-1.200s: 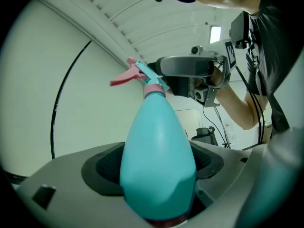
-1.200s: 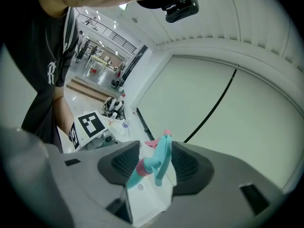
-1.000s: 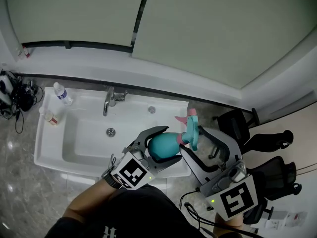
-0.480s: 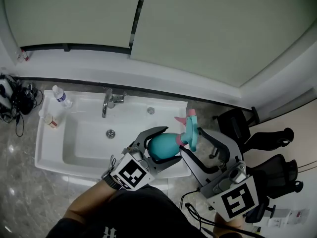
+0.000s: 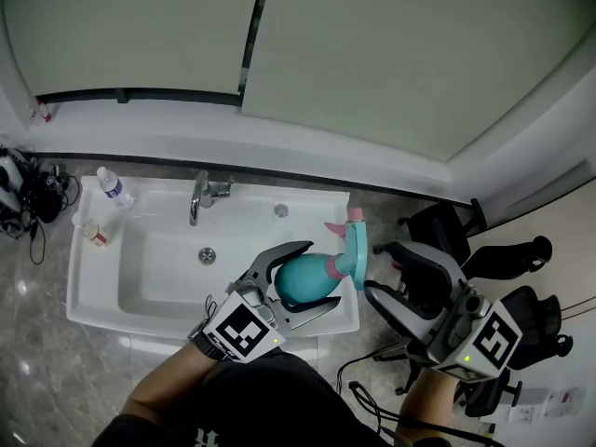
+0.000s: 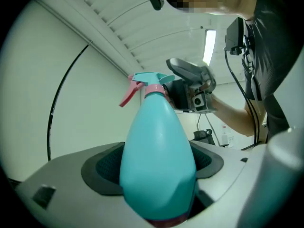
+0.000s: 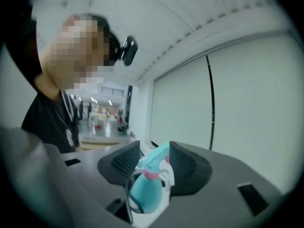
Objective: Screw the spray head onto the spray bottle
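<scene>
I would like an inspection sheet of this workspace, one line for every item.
Surface: white sink with faucet and drain.
Job's things: teal spray bottle, spray head seated on its neck; tightness cannot be told.
Clutter: water bottle and small container on the sink's rim.
Grippers: left gripper shut on the spray bottle; right gripper open, close by the spray head.
Cables: black tangle at far left.
Surroundings: pale wall panels; office chairs at the right.

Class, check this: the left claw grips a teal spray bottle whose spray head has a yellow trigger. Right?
No: the trigger is pink, not yellow, as the left gripper view shows. The left claw does grip the teal spray bottle.
</scene>
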`<state>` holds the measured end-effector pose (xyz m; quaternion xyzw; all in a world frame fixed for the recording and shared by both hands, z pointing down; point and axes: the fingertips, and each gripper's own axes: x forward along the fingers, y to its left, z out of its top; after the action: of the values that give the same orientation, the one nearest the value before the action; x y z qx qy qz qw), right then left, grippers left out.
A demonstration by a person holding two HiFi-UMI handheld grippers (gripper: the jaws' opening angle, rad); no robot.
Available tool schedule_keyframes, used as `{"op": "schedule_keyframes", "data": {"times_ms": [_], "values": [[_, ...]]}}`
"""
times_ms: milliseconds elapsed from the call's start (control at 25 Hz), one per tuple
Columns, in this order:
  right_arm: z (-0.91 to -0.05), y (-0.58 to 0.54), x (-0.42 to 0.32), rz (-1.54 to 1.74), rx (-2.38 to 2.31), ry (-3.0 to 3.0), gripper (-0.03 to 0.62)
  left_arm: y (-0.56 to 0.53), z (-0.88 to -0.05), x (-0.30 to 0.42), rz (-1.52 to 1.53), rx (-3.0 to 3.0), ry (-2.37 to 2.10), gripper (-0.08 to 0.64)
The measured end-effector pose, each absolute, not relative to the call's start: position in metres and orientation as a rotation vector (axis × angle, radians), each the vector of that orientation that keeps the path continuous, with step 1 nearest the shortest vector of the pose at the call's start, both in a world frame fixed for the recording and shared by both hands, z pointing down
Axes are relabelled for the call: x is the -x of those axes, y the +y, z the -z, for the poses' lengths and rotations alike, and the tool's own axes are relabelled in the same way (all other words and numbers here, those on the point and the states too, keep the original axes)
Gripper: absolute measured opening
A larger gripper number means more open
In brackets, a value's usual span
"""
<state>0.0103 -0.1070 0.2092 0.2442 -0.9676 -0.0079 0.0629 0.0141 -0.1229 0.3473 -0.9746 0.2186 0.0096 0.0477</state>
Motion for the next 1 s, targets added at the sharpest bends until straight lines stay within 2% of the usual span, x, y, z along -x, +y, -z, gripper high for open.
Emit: {"op": "schedule_keyframes", "data": {"times_ms": [80, 240, 600, 800, 1000], "values": [[-0.212, -0.096, -0.031, -0.154, -0.459, -3.096, 0.189, -0.117, -0.343, -0.014, -0.042, 2.976, 0.609, 0.379], [-0.235, -0.091, -0.045, -0.275, -0.121, -3.212, 0.189, -0.098, -0.337, -0.015, -0.041, 2.989, 0.453, 0.379], [-0.249, -0.072, -0.021, -0.304, 0.464, -3.16, 0.189, -0.061, -0.333, -0.03, -0.036, 3.035, 0.132, 0.379], [-0.25, -0.061, -0.006, -0.302, 0.622, -3.142, 0.189, -0.053, -0.335, -0.032, -0.038, 3.052, 0.052, 0.379], [-0.249, -0.062, 0.006, -0.262, 0.462, -3.162, 0.189, -0.066, -0.339, -0.032, -0.009, 3.041, 0.126, 0.379]]}}
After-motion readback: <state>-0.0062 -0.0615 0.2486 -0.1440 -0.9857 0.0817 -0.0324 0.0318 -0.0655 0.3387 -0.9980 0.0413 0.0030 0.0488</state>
